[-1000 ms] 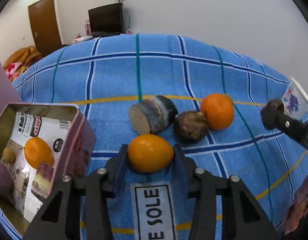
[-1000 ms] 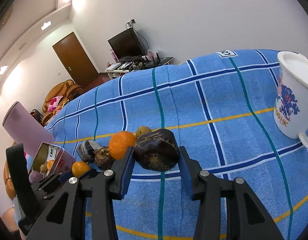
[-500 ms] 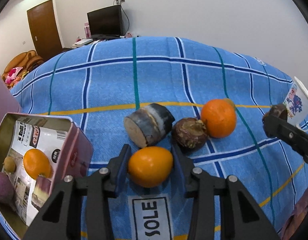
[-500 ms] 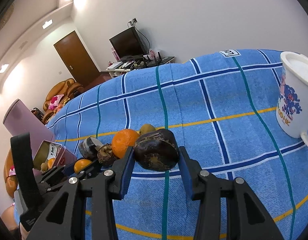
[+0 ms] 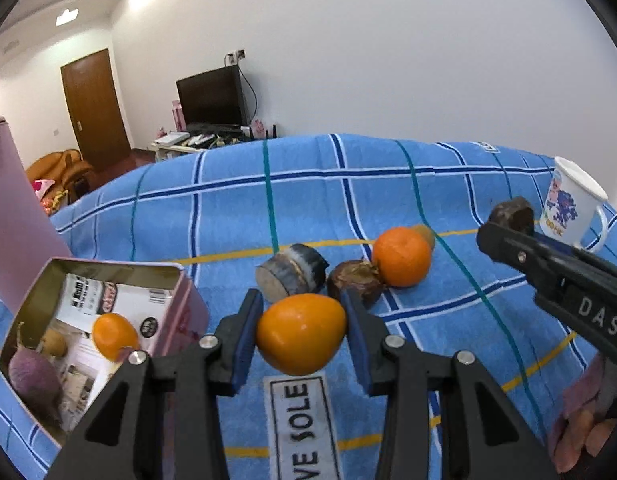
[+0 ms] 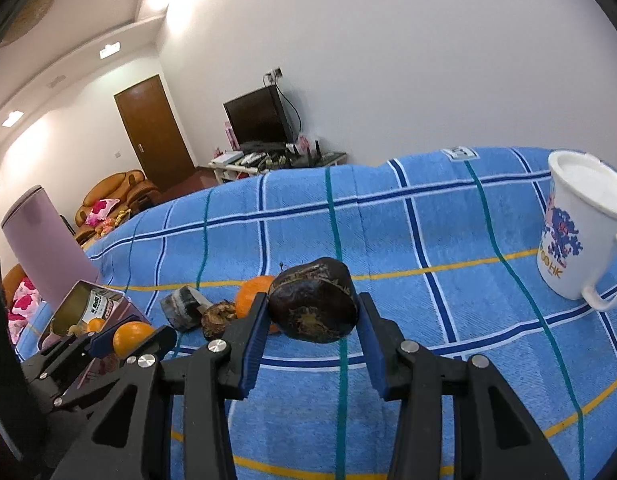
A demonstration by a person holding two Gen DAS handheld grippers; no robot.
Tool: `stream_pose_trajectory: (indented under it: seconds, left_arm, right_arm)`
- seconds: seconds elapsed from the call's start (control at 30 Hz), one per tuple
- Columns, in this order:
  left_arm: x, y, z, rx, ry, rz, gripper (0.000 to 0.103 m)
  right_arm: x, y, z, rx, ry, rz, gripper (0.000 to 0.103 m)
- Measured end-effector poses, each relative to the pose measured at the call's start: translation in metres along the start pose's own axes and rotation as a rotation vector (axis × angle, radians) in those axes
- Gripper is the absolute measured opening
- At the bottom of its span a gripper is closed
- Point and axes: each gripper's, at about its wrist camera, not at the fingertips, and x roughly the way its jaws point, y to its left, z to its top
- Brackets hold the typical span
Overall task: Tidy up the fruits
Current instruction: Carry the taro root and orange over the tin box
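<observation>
My left gripper (image 5: 302, 332) is shut on an orange oval fruit (image 5: 300, 334), lifted above the blue checked cloth. To its left stands an open pink tin (image 5: 176, 280) holding a small orange (image 5: 114, 336), a purple root and smaller pieces. On the cloth beyond lie a cut grey-skinned chunk (image 5: 292, 276), a dark brown fruit (image 5: 356, 284) and a round orange (image 5: 402, 256). My right gripper (image 6: 312, 312) is shut on a dark brown wrinkled fruit (image 6: 312, 306), also held off the cloth; it shows at the right of the left wrist view (image 5: 508, 220).
A white printed mug (image 6: 580, 232) stands on the cloth at the right. A tall pink cylinder (image 6: 44, 240) rises behind the tin. A TV stand, a door and a sofa lie beyond the cloth's far edge.
Both grippers have risen with their fruit and tipped up, so more of the room shows. The left one pinched tighter on the orange fruit early on.
</observation>
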Motion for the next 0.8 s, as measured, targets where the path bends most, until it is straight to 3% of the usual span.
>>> stream_pose_trajectory:
  seconds: [0.17, 0.53, 0.8]
  left_arm:
    - [-0.017, 0.011, -0.009, 0.04, -0.037, 0.031, 0.043]
    - [-0.028, 0.037, -0.01, -0.013, -0.08, -0.011, 0.043]
    - [-0.041, 0.064, -0.005, -0.042, -0.126, -0.004, 0.043]
  right_arm:
    - [-0.007, 0.012, -0.005, -0.067, -0.052, -0.03, 0.045]
    - [-0.012, 0.027, -0.009, -0.111, -0.094, -0.092, 0.045]
    - [-0.01, 0.057, -0.016, -0.152, -0.056, -0.073, 0.045]
